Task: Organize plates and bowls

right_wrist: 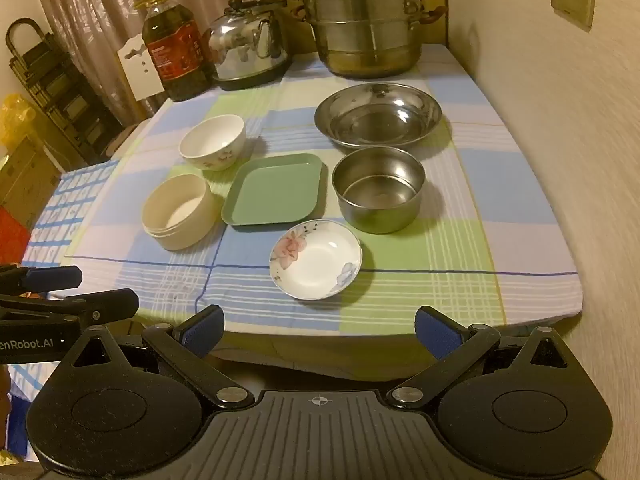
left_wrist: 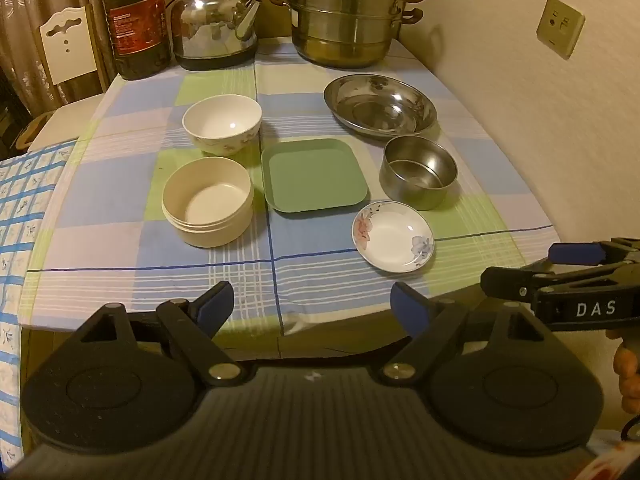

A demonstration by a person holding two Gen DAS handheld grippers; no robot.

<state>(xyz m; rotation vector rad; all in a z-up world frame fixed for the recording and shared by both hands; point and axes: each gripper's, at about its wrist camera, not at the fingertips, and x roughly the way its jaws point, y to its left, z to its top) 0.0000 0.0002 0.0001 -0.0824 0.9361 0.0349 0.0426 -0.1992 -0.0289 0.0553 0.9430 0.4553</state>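
Observation:
Six dishes stand apart on the checked tablecloth [left_wrist: 120, 208]. A white flowered bowl [left_wrist: 222, 124] sits behind a cream round bowl [left_wrist: 208, 201]. A green square plate [left_wrist: 314, 174] lies in the middle. To its right are a wide steel dish [left_wrist: 380, 104], a small steel bowl [left_wrist: 418, 171] and a small flowered saucer [left_wrist: 393, 236]. My left gripper [left_wrist: 312, 306] hovers open before the table's near edge, nothing between its fingers. My right gripper [right_wrist: 320, 330] is also open and empty, just short of the saucer [right_wrist: 316, 258]. In the right wrist view the green plate [right_wrist: 276, 189] lies centre.
At the table's far end stand an oil bottle [left_wrist: 138, 24], a steel kettle [left_wrist: 218, 24] and a stacked steamer pot [left_wrist: 346, 16]. A wall [left_wrist: 540, 128] runs close along the right side. A white chair back [left_wrist: 70, 44] and curtains are at the far left.

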